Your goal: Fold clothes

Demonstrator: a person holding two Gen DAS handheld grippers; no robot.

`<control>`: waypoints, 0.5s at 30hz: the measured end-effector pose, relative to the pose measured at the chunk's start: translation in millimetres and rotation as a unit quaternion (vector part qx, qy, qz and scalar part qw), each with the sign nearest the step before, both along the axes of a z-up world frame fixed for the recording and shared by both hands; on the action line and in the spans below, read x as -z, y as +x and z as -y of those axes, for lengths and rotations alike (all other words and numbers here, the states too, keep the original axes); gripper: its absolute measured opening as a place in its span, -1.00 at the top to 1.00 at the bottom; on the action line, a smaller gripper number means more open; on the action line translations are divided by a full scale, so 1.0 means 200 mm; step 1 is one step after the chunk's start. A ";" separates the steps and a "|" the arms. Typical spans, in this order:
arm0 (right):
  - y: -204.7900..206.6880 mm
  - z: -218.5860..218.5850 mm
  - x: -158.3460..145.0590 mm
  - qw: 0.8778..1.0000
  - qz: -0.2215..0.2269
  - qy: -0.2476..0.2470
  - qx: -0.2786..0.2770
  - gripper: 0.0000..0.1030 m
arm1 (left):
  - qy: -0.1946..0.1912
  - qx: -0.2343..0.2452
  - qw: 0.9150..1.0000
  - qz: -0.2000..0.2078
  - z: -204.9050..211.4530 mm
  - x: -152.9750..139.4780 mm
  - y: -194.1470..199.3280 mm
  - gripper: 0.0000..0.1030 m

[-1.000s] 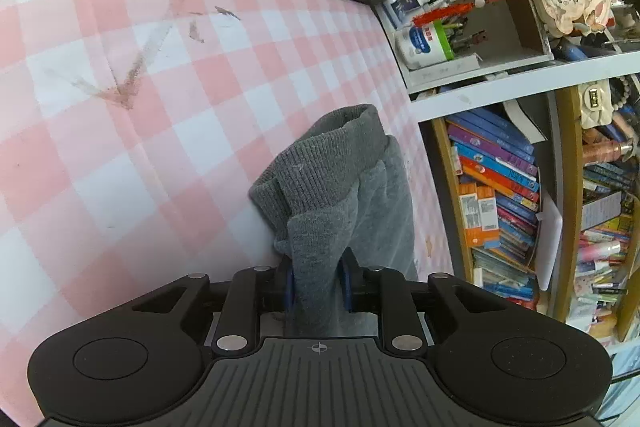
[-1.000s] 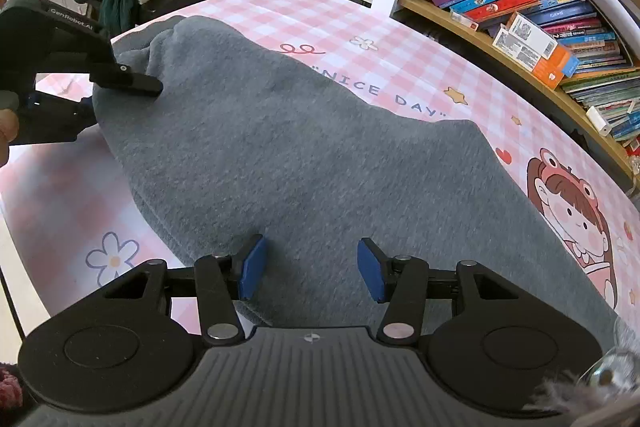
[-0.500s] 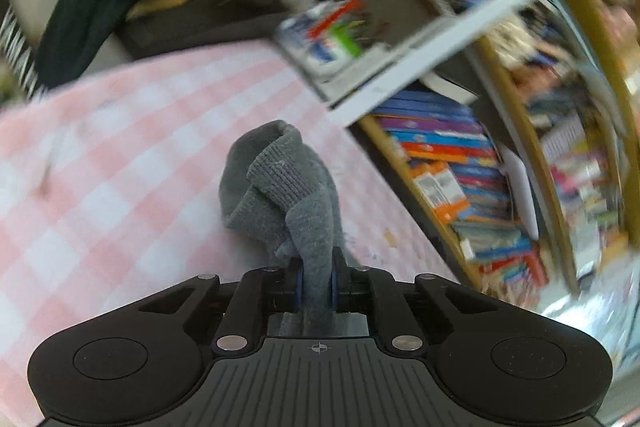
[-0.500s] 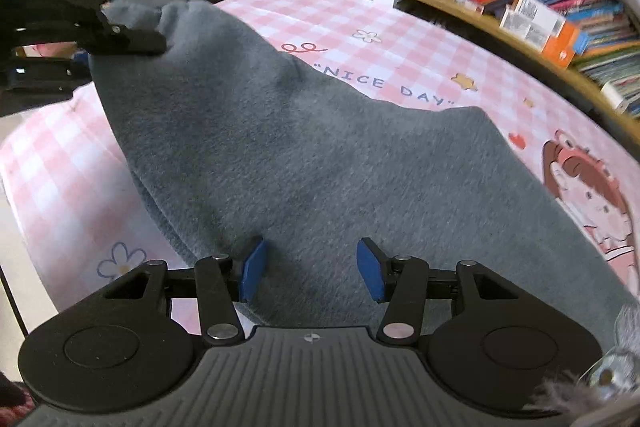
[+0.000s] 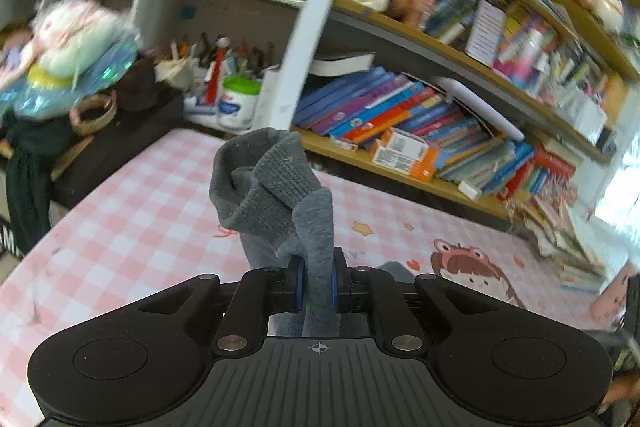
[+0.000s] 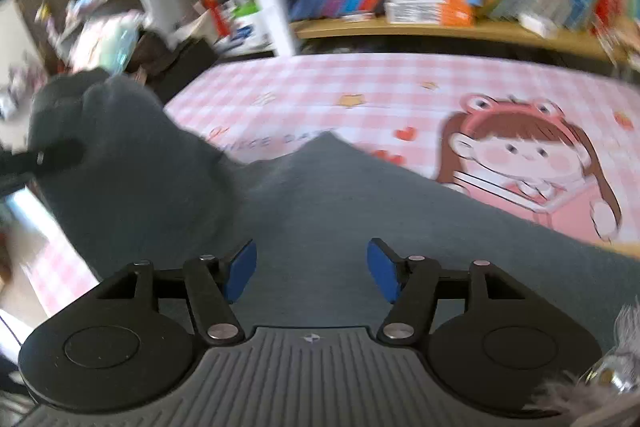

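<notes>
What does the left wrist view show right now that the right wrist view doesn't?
Only the left wrist view shows the grip itself: the left tongs shut on the ribbed cuff of the grey garment, which stands bunched above them. Only the right wrist view shows the garment's body spread across the pink cloth, with the right tongs open over it, holding nothing. Both show the grey fabric, the cartoon girl print and the bookshelf behind.
</notes>
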State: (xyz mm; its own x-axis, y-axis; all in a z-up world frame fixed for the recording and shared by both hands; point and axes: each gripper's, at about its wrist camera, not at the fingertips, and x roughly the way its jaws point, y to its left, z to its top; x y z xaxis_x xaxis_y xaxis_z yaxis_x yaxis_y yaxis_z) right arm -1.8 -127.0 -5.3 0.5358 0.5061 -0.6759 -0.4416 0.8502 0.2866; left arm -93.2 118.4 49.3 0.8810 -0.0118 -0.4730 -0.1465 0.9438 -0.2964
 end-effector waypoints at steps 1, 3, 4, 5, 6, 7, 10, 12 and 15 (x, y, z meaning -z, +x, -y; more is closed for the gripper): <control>0.01 0.05 0.00 1.000 -0.006 0.011 0.007 -0.18 | 0.007 0.004 1.000 -0.002 0.03 -0.01 0.01 0.79; 0.03 0.15 0.00 0.999 -0.017 0.033 0.021 -0.20 | 0.023 0.013 1.000 -0.006 0.11 -0.03 0.04 0.79; 0.04 0.19 0.00 0.998 -0.023 0.043 0.028 -0.20 | 0.030 0.019 0.999 -0.008 0.15 -0.03 0.05 0.79; 0.05 0.24 0.00 0.998 -0.028 0.053 0.035 -0.20 | 0.038 0.025 0.999 -0.010 0.19 -0.04 0.06 0.79; 0.06 0.28 0.00 0.997 -0.031 0.059 0.039 -0.20 | 0.045 0.031 0.998 -0.013 0.23 -0.04 0.07 0.79; 0.07 0.31 0.00 0.996 -0.033 0.066 0.042 -0.20 | 0.051 0.038 0.998 -0.017 0.27 -0.04 0.08 0.79; 0.09 0.40 0.01 0.995 -0.039 0.083 0.049 -0.21 | 0.070 0.060 0.995 -0.034 0.39 -0.02 0.11 0.77; 0.10 0.46 0.03 0.993 -0.049 0.095 0.055 -0.22 | 0.078 0.080 0.992 -0.055 0.49 0.01 0.13 0.67; 0.14 0.52 0.07 0.989 -0.071 0.114 0.070 -0.22 | 0.074 0.135 0.984 -0.096 0.63 0.08 0.17 0.39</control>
